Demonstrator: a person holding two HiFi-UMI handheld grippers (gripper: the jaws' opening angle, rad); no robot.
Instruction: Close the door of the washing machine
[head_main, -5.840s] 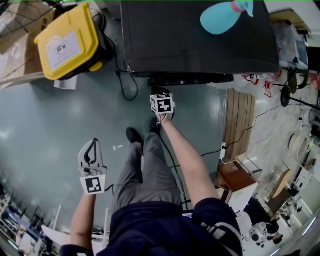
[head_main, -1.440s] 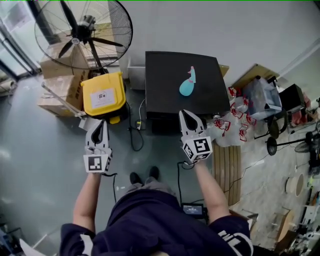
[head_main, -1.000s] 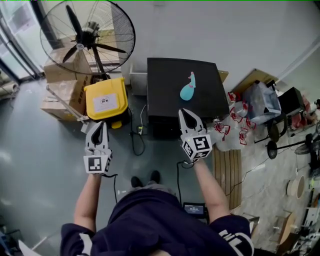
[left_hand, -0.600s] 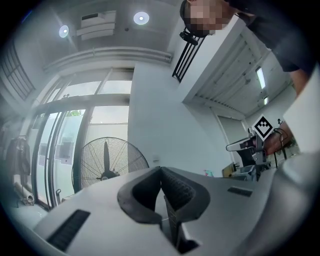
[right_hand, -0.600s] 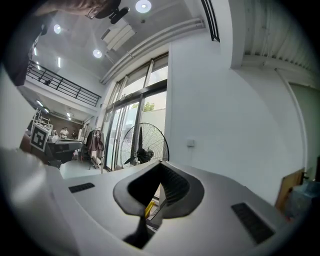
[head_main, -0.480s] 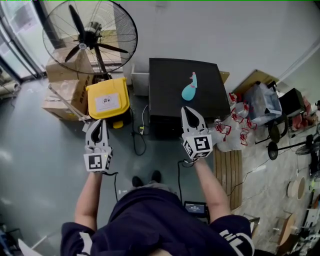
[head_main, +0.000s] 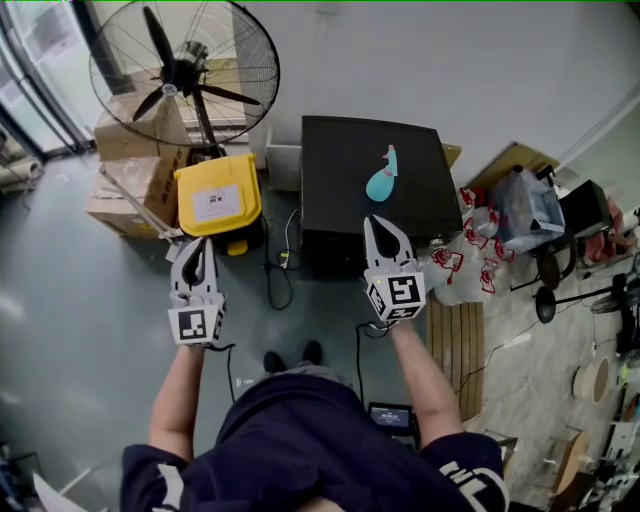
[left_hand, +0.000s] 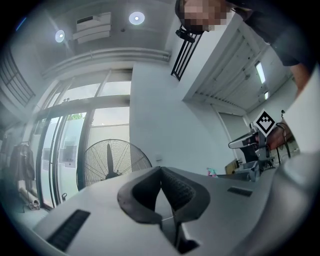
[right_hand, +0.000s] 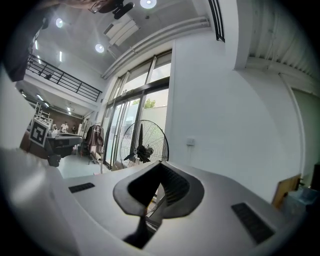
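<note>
Since the earliest frame the person has straightened from a crouch, and the right gripper (head_main: 377, 222), then low at the machine's front, is now raised; over the last second, little change. Left gripper (head_main: 196, 246): jaws together, nothing held. Right gripper: the same. Black box-shaped washing machine (head_main: 340, 170): against the white wall, just ahead of the right gripper and apart from it; door face not visible from above. Step: closing push apparently done; next, at most a latch check. Room: glossy grey-green floor (head_main: 60, 290); teal spray bottle (head_main: 381, 182) on the machine top; yellow plastic case (head_main: 218, 200); black standing fan (head_main: 185, 70); cardboard boxes (head_main: 125, 170).
</note>
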